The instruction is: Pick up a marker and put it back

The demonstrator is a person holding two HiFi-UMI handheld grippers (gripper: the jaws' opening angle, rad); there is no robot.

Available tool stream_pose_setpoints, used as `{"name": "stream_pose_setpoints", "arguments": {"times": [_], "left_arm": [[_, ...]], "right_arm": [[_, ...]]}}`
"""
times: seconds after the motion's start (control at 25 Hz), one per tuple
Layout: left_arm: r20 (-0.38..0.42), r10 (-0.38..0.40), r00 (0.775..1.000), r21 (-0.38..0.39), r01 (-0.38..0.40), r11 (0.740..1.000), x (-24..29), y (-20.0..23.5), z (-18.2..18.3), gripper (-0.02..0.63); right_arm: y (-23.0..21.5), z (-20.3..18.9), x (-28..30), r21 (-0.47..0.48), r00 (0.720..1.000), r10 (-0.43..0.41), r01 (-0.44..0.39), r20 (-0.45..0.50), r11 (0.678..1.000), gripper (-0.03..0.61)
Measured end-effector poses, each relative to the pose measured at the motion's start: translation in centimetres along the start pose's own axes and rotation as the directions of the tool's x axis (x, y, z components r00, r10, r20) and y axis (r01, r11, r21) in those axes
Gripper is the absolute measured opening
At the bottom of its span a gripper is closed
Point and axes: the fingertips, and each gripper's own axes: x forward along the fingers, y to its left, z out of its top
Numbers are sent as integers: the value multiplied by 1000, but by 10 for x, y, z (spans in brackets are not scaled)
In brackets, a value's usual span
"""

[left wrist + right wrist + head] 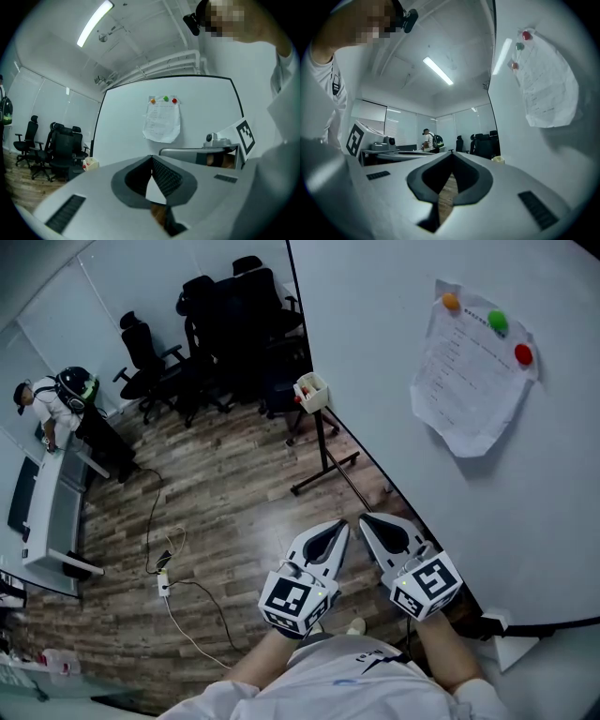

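Note:
A small cream marker holder (311, 390) hangs at the whiteboard's left edge, above its stand, with a red-capped marker showing in it. It also shows far off as a holder (91, 163) in the left gripper view and as a holder (498, 160) in the right gripper view. My left gripper (340, 526) and right gripper (366, 519) are held side by side close to the body, level, well short of the holder. Both have their jaws together with nothing between them, seen at the left gripper (152, 159) and the right gripper (451, 154).
The whiteboard (394, 324) fills the right side, with a paper sheet (473, 381) pinned by three magnets. Its black stand (323, 465) rests on the wood floor. Office chairs (234, 324) stand behind it, a cable and power strip (162, 582) lie on the floor, and a person (56, 399) stands by a desk at far left.

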Motion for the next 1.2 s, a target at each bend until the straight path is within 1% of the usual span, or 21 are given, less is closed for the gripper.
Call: {"name": "stream_pose_setpoints", "arguments": {"times": [0.2,0.36,0.52,0.68,0.84,1.2], "left_arm": [[7,30,1000,-5,-30,1000,-1,-1,-3,11],[-15,55,998,-1,-55,999,-3,4,-11,11],[-17,77,997,-5,-77,997,-2,21,-11,12],[-21,77,997,18,-76,997,8,42,-13,11],[-13,60,998,5,-60,998,24,79,-11,11],[16,4,1000,6,-4,1000,70,188,13,11]], "right_arm": [[-1,-2,-1,3,1000,23,-23,4,1000,12],[1,-8,6,16,999,47,-47,2,999,13],[2,-11,21,22,998,69,-69,-1,997,12],[-7,-17,45,27,998,64,-64,-9,998,12],[-18,-20,81,20,998,51,-50,-24,999,12],[-56,-9,192,-13,1000,-9,8,-20,1000,12]]}}
